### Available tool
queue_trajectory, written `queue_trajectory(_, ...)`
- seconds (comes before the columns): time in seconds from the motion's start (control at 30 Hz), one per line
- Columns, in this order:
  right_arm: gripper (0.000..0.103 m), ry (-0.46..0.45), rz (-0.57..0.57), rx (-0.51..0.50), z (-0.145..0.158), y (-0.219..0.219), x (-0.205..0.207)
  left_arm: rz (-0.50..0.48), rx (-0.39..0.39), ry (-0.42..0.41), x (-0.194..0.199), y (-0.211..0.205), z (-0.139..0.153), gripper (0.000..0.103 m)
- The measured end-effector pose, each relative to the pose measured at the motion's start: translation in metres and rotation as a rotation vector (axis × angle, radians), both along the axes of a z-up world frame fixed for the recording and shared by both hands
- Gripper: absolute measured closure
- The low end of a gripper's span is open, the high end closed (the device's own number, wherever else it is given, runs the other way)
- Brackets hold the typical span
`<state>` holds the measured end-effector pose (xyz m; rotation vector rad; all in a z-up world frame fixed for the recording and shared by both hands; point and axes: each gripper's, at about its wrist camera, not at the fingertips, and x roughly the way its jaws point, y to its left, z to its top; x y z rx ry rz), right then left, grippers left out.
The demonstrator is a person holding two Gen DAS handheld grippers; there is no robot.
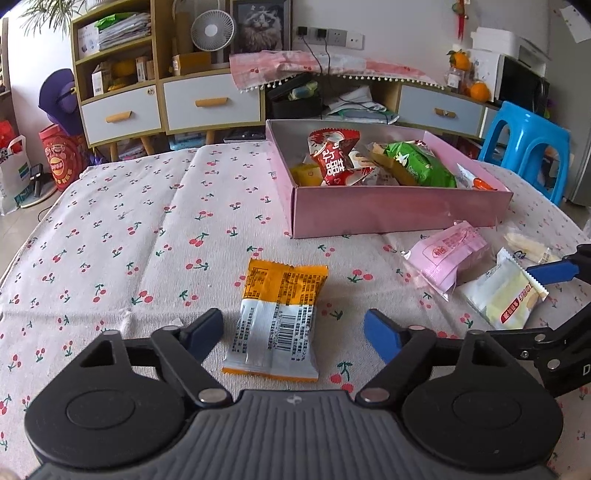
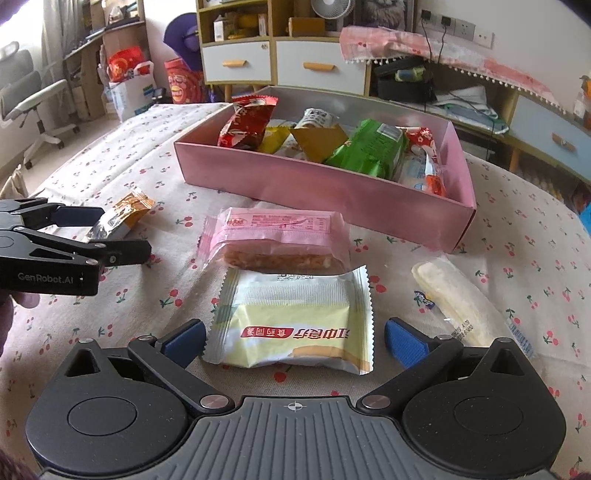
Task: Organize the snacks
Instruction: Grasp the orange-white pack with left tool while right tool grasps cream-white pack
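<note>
Domestic living room, lived-in.
Indicated by cherry-print tablecloth (image 1: 147, 229), wooden drawer cabinet (image 1: 122, 110), desk fan (image 1: 212, 29), framed cat picture (image 1: 260, 24), blue plastic stool (image 1: 524, 144).

Ahead of you, past the far edge of the bench's cherry-print cloth (image 1: 147, 206), a wooden shelf unit (image 1: 118, 74) with pale blue drawers (image 1: 212, 99) stands against the wall. You see a small white fan (image 1: 213, 30) on it beside a framed cat picture (image 1: 260, 24), and stacked papers (image 1: 123, 31) on its top shelf. To your right stands a blue plastic stool (image 1: 526, 144), with oranges (image 1: 479, 90) on the cabinet behind it. On the left, a red printed bag (image 1: 61, 158) sits on the floor, and a grey office chair (image 2: 26, 96) stands further off.
</note>
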<state>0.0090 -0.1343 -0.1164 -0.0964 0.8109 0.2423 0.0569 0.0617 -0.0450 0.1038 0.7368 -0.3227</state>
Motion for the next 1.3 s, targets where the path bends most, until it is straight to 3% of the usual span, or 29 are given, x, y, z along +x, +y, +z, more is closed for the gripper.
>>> queue_trajectory(0.17, 0.006, -0.004, 0.004, 0.0, 0.002, 0.0, 0.0, 0.007, -0.013, 0.005, 0.002, 0.002, 0.002, 0.04)
queue_trajectory(0.37, 0.022, -0.022, -0.01, 0.014, 0.008, -0.001, -0.001, 0.019, -0.029, 0.008, 0.005, 0.003, 0.006, 0.062)
queue_trajectory(0.6, 0.038, -0.029, -0.03, 0.033, 0.014, -0.005, -0.001, 0.047, -0.019, -0.023, 0.004, 0.002, 0.013, 0.066)
queue_trajectory(0.73, 0.068, -0.041, -0.056, 0.048, 0.021, -0.011, 0.0, 0.051, -0.035, -0.021, 0.006, 0.001, 0.017, 0.066)
queue_trajectory(0.8, 0.072, -0.029, -0.068, 0.079, 0.023, -0.016, 0.002, 0.048, -0.04, -0.02, 0.006, 0.001, 0.019, 0.066)
queue_trajectory(0.97, 0.067, 0.018, -0.045, 0.178, 0.019, -0.026, 0.004, 0.037, -0.042, -0.004, 0.006, -0.003, 0.017, 0.066)
queue_trajectory(1.03, 0.052, 0.035, -0.041, 0.187, 0.016, -0.025, 0.005, 0.024, -0.049, 0.009, 0.005, -0.006, 0.017, 0.066)
queue_trajectory(1.13, 0.039, 0.038, -0.019, 0.181, 0.013, -0.021, 0.004, -0.005, -0.057, 0.021, 0.003, -0.01, 0.017, 0.066)
queue_trajectory(1.3, 0.031, 0.02, 0.013, 0.155, 0.011, -0.014, 0.003, -0.053, -0.077, 0.047, -0.004, -0.019, 0.017, 0.066)
